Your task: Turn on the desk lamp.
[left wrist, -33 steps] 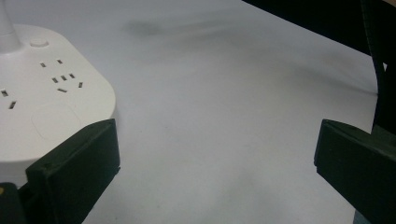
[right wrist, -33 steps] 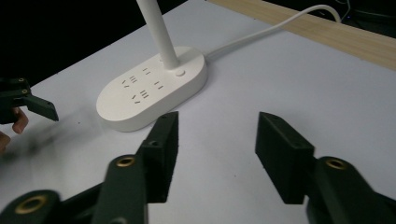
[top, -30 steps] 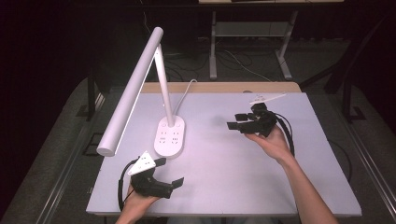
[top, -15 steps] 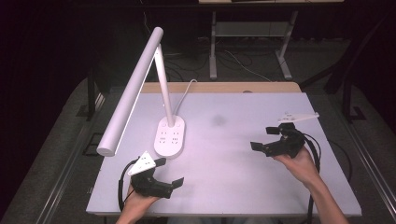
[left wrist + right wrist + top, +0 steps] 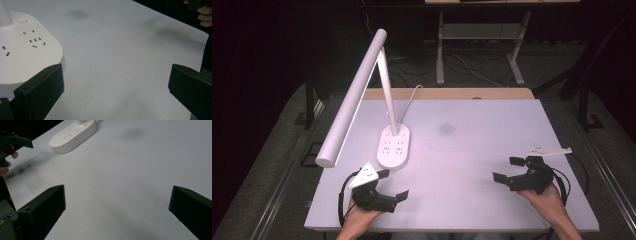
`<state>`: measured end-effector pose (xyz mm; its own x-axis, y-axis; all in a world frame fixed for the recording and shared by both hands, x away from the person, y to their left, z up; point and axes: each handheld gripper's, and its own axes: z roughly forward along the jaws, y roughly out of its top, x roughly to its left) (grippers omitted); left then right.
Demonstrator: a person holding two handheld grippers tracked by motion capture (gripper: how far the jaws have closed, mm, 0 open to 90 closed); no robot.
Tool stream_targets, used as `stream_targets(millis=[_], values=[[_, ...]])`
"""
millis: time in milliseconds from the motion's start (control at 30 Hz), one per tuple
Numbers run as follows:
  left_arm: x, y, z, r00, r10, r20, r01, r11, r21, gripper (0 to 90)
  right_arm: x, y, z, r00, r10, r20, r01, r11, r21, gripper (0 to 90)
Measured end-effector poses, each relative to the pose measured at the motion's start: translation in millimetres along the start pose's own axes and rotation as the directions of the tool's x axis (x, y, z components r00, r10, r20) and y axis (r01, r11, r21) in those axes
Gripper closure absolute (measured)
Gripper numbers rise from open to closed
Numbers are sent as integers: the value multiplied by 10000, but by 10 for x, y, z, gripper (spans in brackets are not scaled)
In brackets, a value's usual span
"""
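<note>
A white desk lamp stands on the white table (image 5: 472, 150); its oval base (image 5: 394, 147) carries several power sockets and its long bar head (image 5: 353, 100) slants down to the left. My left gripper (image 5: 393, 185) rests near the front edge just in front of the base, jaws wide open and empty. The base (image 5: 23, 50) fills the left of the left gripper view. My right gripper (image 5: 508, 169) sits at the front right, open, holding nothing. In the right gripper view the base (image 5: 72, 135) lies far off, beyond bare table.
A white cord (image 5: 409, 100) runs from the lamp base to the table's back edge. A faint dark smudge (image 5: 445, 129) marks the table's middle. Dark floor, cables and a metal stand (image 5: 479, 35) lie behind the table.
My right gripper has come back from the far right of the table towards the front edge and to the right. The left gripper has stayed put.
</note>
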<state>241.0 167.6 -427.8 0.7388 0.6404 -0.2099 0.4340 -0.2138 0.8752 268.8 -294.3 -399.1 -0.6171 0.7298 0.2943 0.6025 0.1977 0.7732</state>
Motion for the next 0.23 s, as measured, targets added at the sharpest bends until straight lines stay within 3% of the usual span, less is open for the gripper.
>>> stream_targets(millis=[233], values=[[-2, 0, 5, 10000, -14, -1, 14, 10000, -22, 0, 26, -168, -88, 9996, 214, 182, -210, 9995, -217, 6]])
